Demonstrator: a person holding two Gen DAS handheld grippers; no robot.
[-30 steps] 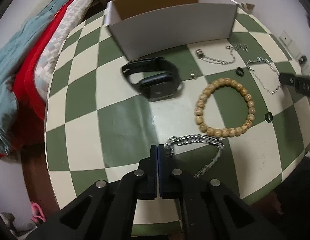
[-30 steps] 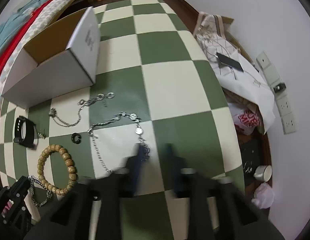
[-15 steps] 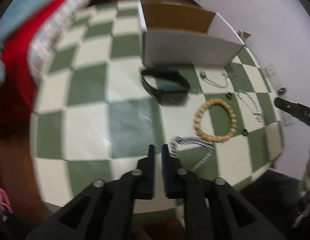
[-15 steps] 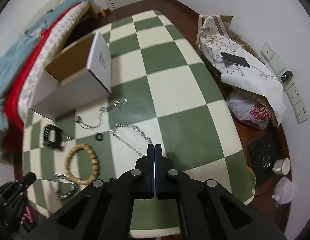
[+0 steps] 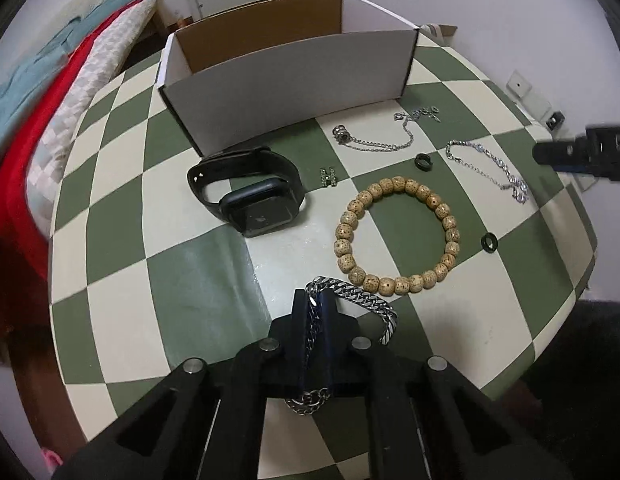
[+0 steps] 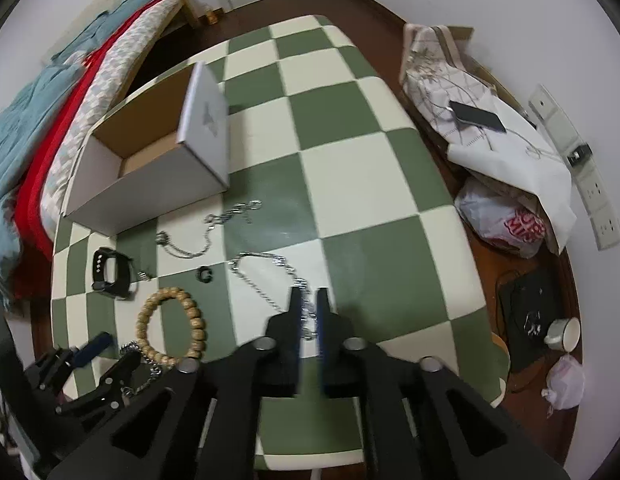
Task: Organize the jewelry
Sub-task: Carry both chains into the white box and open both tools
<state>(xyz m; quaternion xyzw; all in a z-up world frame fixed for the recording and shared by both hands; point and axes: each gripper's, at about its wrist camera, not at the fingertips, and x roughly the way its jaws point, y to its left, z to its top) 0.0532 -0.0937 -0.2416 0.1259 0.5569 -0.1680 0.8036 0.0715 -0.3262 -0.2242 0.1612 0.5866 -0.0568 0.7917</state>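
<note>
Jewelry lies on a green-and-cream checkered table (image 5: 198,280). My left gripper (image 5: 315,300) is slightly open, its fingers on either side of a heavy silver curb chain bracelet (image 5: 362,300) at the near edge. My right gripper (image 6: 309,298) is slightly open around one end of a thin silver chain (image 6: 266,280); that chain also shows in the left wrist view (image 5: 490,172). A wooden bead bracelet (image 5: 394,236), a black smartwatch (image 5: 250,192), a second thin chain (image 5: 374,140), two black rings (image 5: 424,161) and a small H charm (image 5: 329,177) lie between. An open white box (image 5: 286,68) stands behind.
A bed with red and teal bedding (image 5: 50,80) runs along the table's left side. Bags, a phone and a cup (image 6: 562,332) lie on the floor to the right. The right gripper's tip shows at the right edge of the left wrist view (image 5: 582,152).
My left gripper moved forward and opened a little around the curb chain. My right gripper, shut half a second ago, has opened a little and now straddles the thin chain's end.
</note>
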